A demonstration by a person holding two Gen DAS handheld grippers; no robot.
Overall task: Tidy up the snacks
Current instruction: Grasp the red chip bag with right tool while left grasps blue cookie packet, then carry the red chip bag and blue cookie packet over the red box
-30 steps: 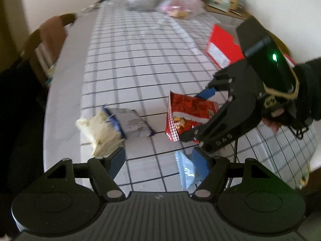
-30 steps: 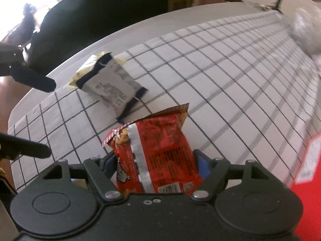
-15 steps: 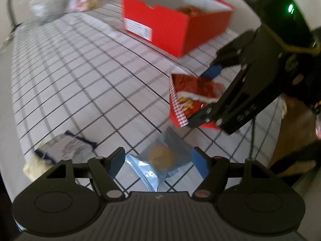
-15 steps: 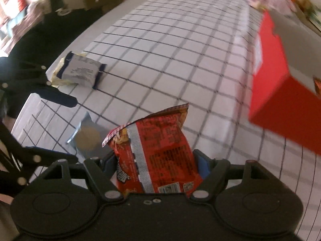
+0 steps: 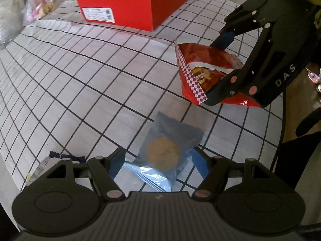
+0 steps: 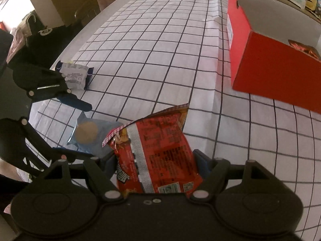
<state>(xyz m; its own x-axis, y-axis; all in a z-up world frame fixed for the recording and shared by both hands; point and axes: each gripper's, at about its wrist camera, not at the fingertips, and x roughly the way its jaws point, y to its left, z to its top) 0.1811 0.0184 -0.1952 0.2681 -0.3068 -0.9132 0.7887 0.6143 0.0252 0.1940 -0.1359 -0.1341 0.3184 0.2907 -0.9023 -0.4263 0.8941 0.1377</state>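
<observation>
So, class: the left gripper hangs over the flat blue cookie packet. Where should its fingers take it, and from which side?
Come from above. The blue cookie packet lies flat on the checked cloth, already between the open left gripper. Close across its middle, on the round cookie bulge, probably the firmest part; the thin crimped ends would likely slip.

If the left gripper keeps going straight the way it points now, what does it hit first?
Most likely the blue cookie packet, lying flat on the checked tablecloth between the open fingers of the left gripper. How far above it the fingers are is unclear.
</observation>
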